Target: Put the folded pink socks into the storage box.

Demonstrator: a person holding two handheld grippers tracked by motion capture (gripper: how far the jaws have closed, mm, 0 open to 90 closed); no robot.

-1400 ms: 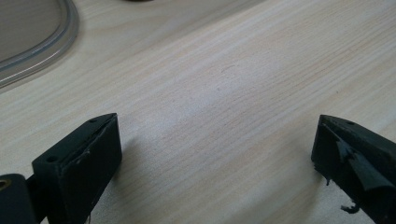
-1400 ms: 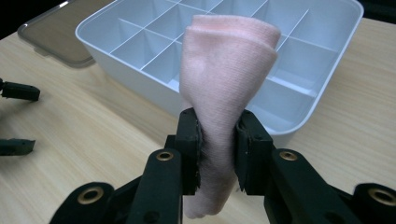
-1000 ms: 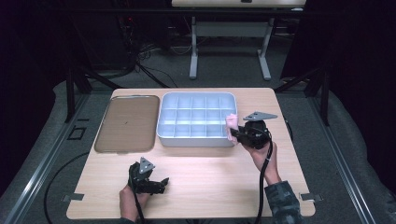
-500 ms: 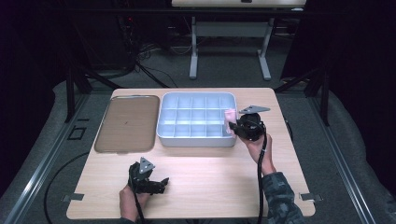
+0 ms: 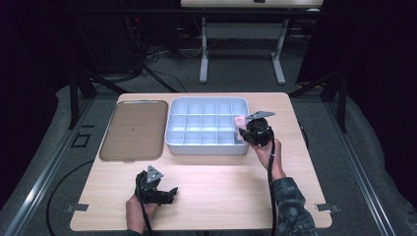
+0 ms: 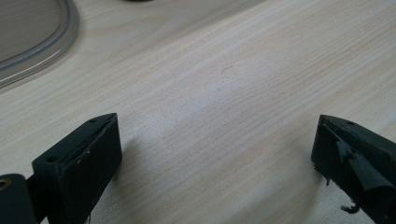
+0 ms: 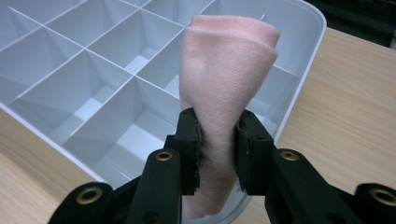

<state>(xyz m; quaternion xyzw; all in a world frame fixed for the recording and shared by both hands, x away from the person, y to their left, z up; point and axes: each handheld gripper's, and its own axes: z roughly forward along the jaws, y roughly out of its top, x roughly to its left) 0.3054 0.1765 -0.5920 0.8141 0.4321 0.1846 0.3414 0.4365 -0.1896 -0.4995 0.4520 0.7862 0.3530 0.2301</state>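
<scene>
From the high view, the right gripper [image 5: 244, 129] hangs over the right edge of the pale grey divided bin [image 5: 207, 146], clenched on a folded pink cloth [image 5: 239, 121] that pokes out just ahead of it, above the bin's right-hand column of compartments. The left gripper [image 5: 166, 192] rests low on the tabletop [image 5: 221, 187], well apart from the bin, with a brown tray [image 5: 133, 129] farther off ahead of it and to its left.

In the left gripper view, the jaws stand wide apart with nothing but bare wood grain between them (released, holding nothing). The clear rim of the tray [image 6: 60, 39] curves past ahead and to the left.

In the right gripper view, the two pads pinch the pink cloth [image 7: 224, 88] around its lower middle; the cloth rises upright ahead of the gripper [image 7: 218, 154], its folded top rounded. Beneath and beyond it lie the bin's [image 7: 306, 70] open compartments, with its rounded corner wall just to the right and the tabletop [image 7: 355, 107] past that.
</scene>
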